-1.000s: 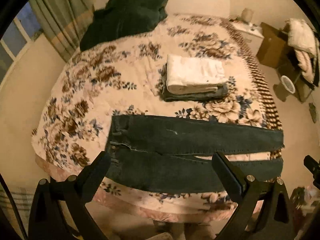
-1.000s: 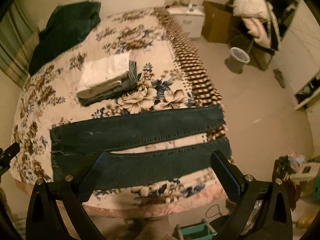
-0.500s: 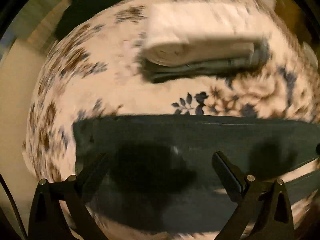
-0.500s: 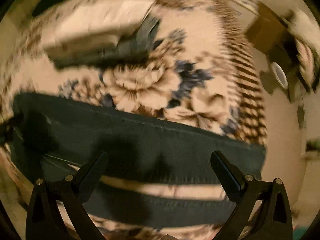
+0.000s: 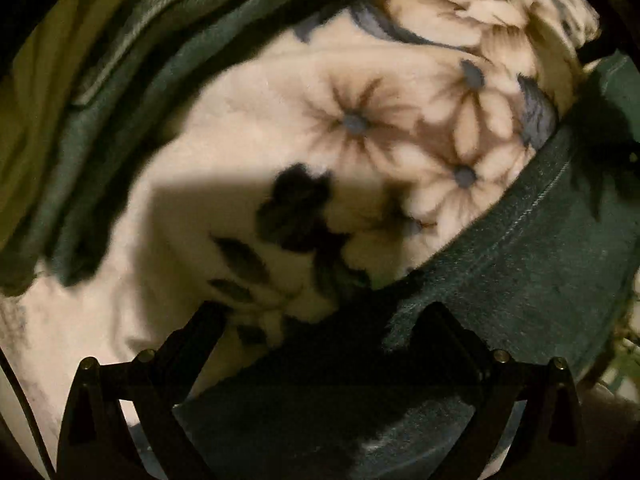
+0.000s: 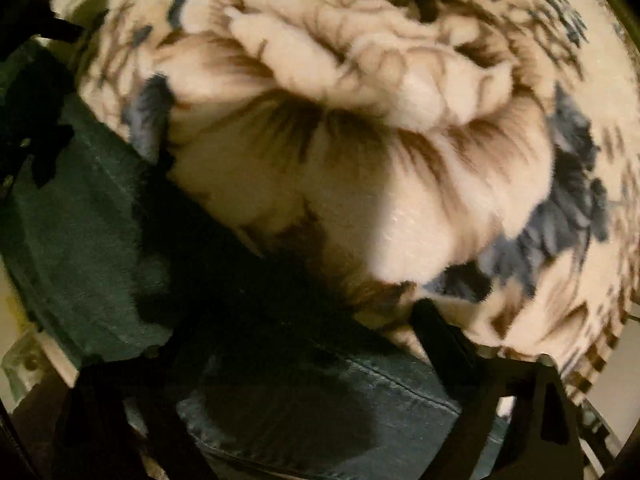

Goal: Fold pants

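Observation:
The dark blue jeans (image 5: 520,264) lie flat on the floral bedspread. In the left wrist view my left gripper (image 5: 320,320) is open, low over the far edge of the jeans, its fingers straddling that edge. In the right wrist view the jeans (image 6: 100,232) fill the left and bottom. My right gripper (image 6: 296,328) is open and close above the jeans' far edge. The right finger (image 6: 440,332) shows clearly; the left one is lost in shadow.
The floral bedspread (image 5: 280,128) fills most of both views and also shows in the right wrist view (image 6: 360,140). A stack of folded clothes (image 5: 120,80) lies just beyond the left gripper, at the upper left.
Both grippers have dropped from high above the bed to just over the far edge of the jeans. Both stay open.

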`<state>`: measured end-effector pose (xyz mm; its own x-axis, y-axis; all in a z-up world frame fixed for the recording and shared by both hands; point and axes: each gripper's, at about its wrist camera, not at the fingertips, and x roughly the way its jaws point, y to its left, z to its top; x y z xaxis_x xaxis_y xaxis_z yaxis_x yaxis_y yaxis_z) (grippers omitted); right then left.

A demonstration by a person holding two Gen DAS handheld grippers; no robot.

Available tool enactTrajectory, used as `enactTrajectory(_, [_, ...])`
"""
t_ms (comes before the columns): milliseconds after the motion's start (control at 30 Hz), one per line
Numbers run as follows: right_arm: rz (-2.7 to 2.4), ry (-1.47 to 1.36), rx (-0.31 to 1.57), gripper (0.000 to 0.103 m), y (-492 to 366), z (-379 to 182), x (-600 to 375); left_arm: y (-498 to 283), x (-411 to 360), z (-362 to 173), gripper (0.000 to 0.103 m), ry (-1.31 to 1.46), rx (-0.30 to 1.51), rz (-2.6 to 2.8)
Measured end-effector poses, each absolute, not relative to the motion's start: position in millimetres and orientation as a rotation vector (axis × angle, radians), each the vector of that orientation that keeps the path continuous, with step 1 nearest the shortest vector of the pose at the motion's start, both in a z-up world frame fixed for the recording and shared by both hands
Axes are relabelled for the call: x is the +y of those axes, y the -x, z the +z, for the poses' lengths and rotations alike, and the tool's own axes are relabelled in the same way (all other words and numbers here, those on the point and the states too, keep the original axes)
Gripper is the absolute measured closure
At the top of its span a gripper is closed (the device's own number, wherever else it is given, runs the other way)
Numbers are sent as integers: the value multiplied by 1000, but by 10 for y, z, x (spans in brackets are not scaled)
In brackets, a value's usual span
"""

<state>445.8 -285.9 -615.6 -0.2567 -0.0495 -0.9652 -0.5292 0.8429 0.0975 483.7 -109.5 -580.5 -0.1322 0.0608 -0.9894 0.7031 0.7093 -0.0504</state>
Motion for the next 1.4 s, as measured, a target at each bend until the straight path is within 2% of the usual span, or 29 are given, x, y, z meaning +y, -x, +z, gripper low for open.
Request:
enactTrajectory(33, [497, 424, 1790, 34, -4462, -6132, -2884, -4816, -1058, -5766, 7, -616, 1633, -644])
enactTrajectory(67, [507, 405, 1785, 40, -4445, -6109, -2896, -4793, -1029, -5722, 17, -600, 1636, -662])
enactTrajectory(100, [508, 379, 1780, 56, -4435, -6077, -2921, -4776, -1002, -5676, 29, -583, 1640, -678])
enactTrajectory(133, [503, 371, 1774, 69, -4428, -6034, -2955, -4758, -959, -5603, 35, -571, 1640, -696])
enactTrajectory(200, [490, 347, 1763, 81, -4346, -5940, -3027, -4695, -917, -5437, 67, -579, 1630, -709])
enactTrajectory(233, [487, 323, 1763, 87, -4326, -5909, -3056, -4656, -902, -5355, 73, -593, 1616, -710])
enactTrajectory(300, [472, 293, 1748, 89, -4268, -5821, -3130, -4591, -812, -5208, 91, -586, 1606, -696])
enactTrajectory(400, [455, 268, 1711, 92, -4172, -5660, -3221, -4451, -715, -4795, 96, -569, 1542, -671])
enactTrajectory(533, [434, 236, 1639, 93, -4038, -5247, -3353, -4088, -491, -4228, 96, -539, 1427, -585])
enactTrajectory(667, [423, 203, 1557, 94, -3702, -4788, -3478, -3509, -134, -3637, 96, -386, 1358, -447])
enactTrajectory(767, [410, 192, 1505, 94, -3291, -4440, -3515, -3021, -43, -3505, 96, -218, 1349, -332])
enactTrajectory(833, [399, 199, 1482, 94, -2919, -4293, -3350, -2885, -137, -3756, 96, -108, 1375, -253])
enactTrajectory(933, [384, 178, 1513, 94, -2440, -4444, -2995, -2535, -227, -4236, 96, 22, 1444, -142])
enactTrajectory(1233, [319, 276, 1663, 93, -1340, -5325, -2708, -1827, -277, -5390, 96, 75, 1553, -85])
enactTrajectory(1300, [287, 271, 1694, 91, -1273, -5440, -2700, -1797, -297, -5436, 94, 37, 1544, -100])
enactTrajectory(1400, [249, 175, 1749, 81, -1192, -5426, -2750, -1773, -302, -5234, 92, 40, 1522, -99])
